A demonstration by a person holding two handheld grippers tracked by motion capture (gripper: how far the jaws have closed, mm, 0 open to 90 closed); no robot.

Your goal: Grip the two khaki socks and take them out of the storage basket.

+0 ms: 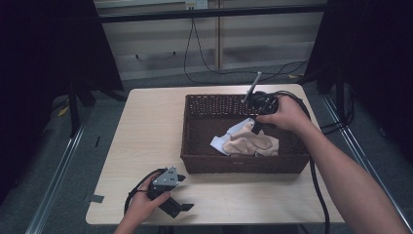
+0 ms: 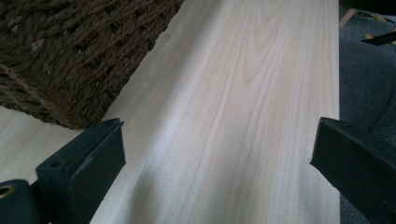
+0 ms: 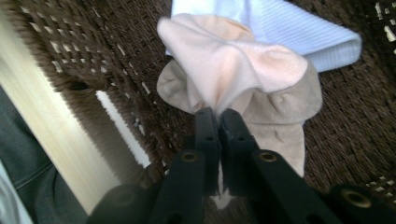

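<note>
Now: right hand-held gripper (image 3: 216, 113) clamped on beige cloth (image 3: 233, 65) | cloth's pinched edge hidden | left hand-held gripper (image 2: 217, 149) wide open, empty

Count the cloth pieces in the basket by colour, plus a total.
Pale pink soft cloth, pinched in the right gripper: 1
Beige cloth: 1
Light blue ribbed cloth: 1
Total: 3, all inside the dark brown woven wicker basket.

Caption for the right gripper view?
Right gripper pinching a pale pink cloth inside the brown wicker basket.
</note>
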